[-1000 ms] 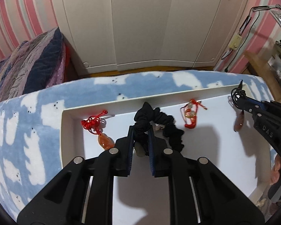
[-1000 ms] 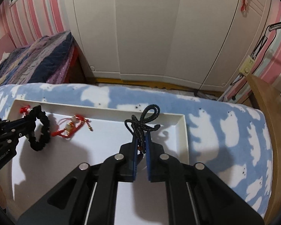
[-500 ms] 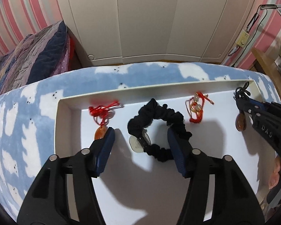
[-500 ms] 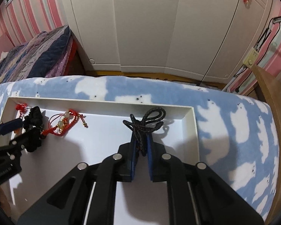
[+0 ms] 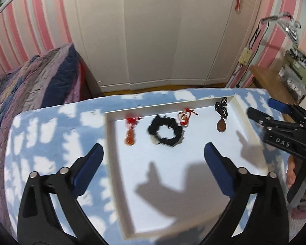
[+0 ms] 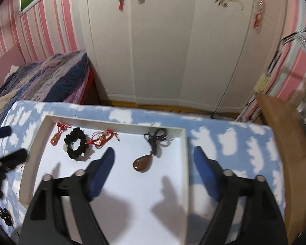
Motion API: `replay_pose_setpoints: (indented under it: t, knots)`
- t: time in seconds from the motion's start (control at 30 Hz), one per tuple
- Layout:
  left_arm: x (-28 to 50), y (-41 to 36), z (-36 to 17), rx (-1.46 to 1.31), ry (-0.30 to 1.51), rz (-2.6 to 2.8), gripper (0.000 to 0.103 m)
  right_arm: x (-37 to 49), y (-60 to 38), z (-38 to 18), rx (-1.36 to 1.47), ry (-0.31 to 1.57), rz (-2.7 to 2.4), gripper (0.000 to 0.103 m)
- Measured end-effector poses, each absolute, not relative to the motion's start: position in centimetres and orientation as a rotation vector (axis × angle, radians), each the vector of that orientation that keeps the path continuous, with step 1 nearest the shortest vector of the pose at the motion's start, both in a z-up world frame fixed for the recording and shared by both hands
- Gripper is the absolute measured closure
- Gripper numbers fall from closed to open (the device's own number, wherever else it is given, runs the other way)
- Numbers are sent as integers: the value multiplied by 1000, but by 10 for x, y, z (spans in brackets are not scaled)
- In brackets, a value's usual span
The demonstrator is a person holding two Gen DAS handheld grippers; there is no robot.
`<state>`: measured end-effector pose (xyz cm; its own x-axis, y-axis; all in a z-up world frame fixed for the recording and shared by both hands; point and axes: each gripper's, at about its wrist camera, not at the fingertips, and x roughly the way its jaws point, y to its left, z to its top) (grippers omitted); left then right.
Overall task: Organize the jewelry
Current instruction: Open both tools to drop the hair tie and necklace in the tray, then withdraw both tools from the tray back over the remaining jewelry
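Note:
A white tray (image 5: pixel 110 134) (image 6: pixel 185 153) lies on a blue cloud-print blanket. Along its far side lie a red knot charm with an orange gourd (image 5: pixel 130 130) (image 6: pixel 57 136), a black scrunchie (image 5: pixel 165 132) (image 6: pixel 76 146), a red cord bracelet (image 5: pixel 185 117) (image 6: pixel 102 138) and a brown teardrop pendant on a black cord (image 5: pixel 221 125) (image 6: pixel 143 162). My left gripper (image 5: pixel 153 149) (image 6: pixel 10 143) hangs above and short of the scrunchie, its jaws opening wide, nothing between them. My right gripper (image 6: pixel 153 151) (image 5: pixel 261 107) hovers over the pendant, its jaws also opening, touching nothing.
The blanket (image 6: pixel 230 140) covers the surface around the tray. A quilted bed (image 5: pixel 34 81) stands at the left, a white wardrobe (image 6: pixel 173 51) behind, a wooden desk (image 6: pixel 287 143) at the right. A small dark item (image 6: pixel 5 214) lies by the tray's near left corner. A person's hand (image 5: pixel 291 173) holds the right gripper.
Both grippers have opened and pulled back and up. The left let go of the black scrunchie, the right let go of the pendant's cord; both pieces now lie on the tray.

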<state>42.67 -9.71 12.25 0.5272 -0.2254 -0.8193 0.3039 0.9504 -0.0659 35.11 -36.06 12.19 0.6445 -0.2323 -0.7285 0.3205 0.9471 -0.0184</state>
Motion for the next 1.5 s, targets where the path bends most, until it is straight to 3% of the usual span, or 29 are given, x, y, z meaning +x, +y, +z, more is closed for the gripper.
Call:
replay_pose_setpoints:
  t: [0.23,0.5,1.03,1.5]
  knots:
    - [364,-34,150,76,911,-279,3,293,-345,130,146,833,-273,18]
    - [299,22,137,39,927,-256,3,236,-320,122,109,892,-263,18]
    - [222,65,106,-18,947,-211,3,143,-288,108,119,842,-322,18]
    - [178,92,82,-35,993,-180,3,98,-263,84,146,909,-297,18]
